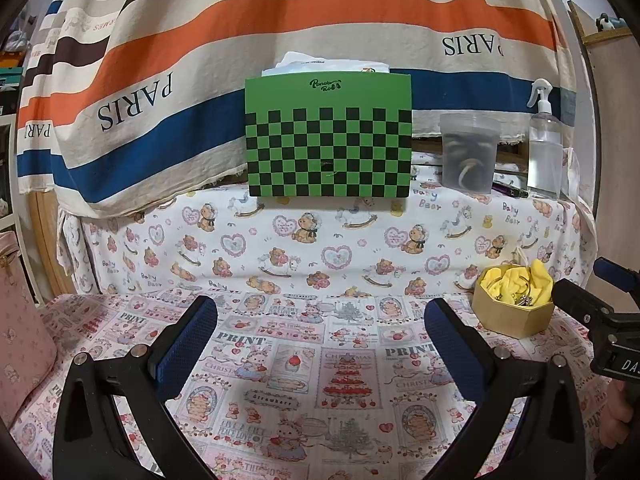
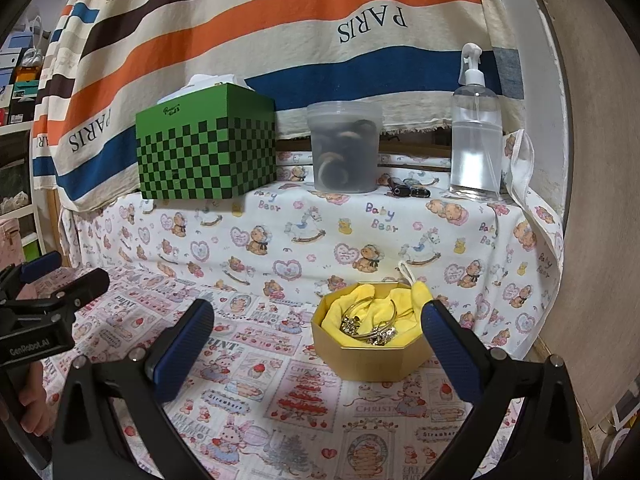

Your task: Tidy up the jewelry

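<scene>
A gold octagonal box [image 2: 372, 360] lined with yellow cloth holds gold bangles and sparkly jewelry [image 2: 370, 326]. It stands on the printed tablecloth, just ahead of my right gripper [image 2: 320, 320], nearer its right finger. My right gripper is open and empty. In the left wrist view the box [image 1: 514, 316] is at the right, beyond my open, empty left gripper [image 1: 320, 312]. The right gripper [image 1: 592, 292] shows at that view's right edge; the left gripper [image 2: 68, 276] shows at the right wrist view's left edge.
On a raised shelf at the back stand a green checkered tissue box [image 2: 206, 144], a clear lidded tub [image 2: 346, 148] with rings inside, small dark items [image 2: 408, 190] and a spray bottle [image 2: 476, 132]. A striped cloth hangs behind. A pink bag [image 1: 20, 328] stands left.
</scene>
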The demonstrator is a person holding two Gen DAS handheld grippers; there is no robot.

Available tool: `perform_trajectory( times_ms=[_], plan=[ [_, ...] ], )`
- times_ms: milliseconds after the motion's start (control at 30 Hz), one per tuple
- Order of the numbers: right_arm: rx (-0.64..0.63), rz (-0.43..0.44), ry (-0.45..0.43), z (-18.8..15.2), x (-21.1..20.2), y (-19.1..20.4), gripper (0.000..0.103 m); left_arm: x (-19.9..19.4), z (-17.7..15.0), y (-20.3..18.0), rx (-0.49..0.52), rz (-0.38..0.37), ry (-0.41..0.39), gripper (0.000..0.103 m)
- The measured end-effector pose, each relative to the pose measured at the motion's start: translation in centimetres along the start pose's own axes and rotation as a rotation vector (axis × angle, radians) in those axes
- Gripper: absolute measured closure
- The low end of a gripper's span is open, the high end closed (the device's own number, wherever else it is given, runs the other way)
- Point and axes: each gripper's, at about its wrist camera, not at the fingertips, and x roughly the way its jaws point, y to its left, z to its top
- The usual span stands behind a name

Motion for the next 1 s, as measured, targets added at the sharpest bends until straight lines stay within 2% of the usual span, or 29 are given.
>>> perform_trajectory(
  times_ms=[1000],
  plan=[
    [0.002,-0.003,0.002,-0.01,0.14,-0.02,0.0,-0.12,0.04,0.03,0.005,0.009,0.0,0.0]
  ],
)
